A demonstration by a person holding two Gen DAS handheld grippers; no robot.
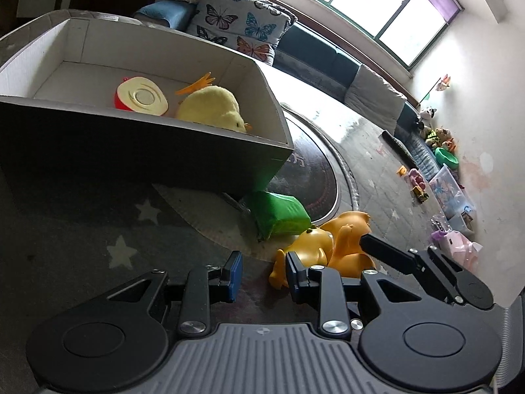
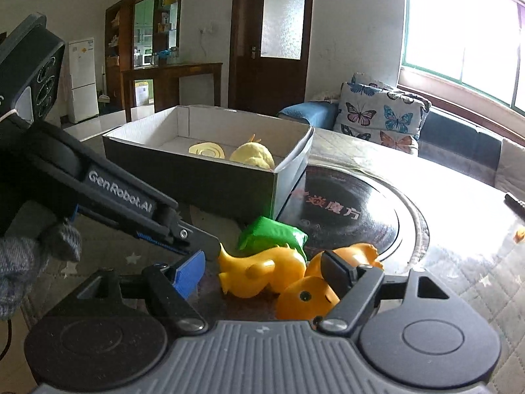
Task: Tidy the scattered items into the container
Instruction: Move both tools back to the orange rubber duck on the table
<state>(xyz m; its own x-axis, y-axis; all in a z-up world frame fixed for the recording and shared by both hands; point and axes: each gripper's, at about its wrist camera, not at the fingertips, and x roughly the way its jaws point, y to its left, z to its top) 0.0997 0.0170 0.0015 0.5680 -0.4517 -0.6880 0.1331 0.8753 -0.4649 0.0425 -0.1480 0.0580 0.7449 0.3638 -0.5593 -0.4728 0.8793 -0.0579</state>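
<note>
Right gripper [image 2: 262,272] fingers released, straddling glossy orange plastic duck toy [image 2: 262,272]; left gripper [image 1: 262,272] unclenched, duck just right.

Count on the mat: one orange plastic toy figure [image 2: 262,272], lying on its side, and one green packet [image 2: 272,234] just behind it. One cardboard box [image 2: 197,177]. Inside it, two things: one yellow plush chick [image 1: 210,106] and one red tub with a cream lid [image 1: 141,97]. My tongs: two sets, left tongs [image 1: 264,277] and right tongs [image 2: 262,274].
</note>
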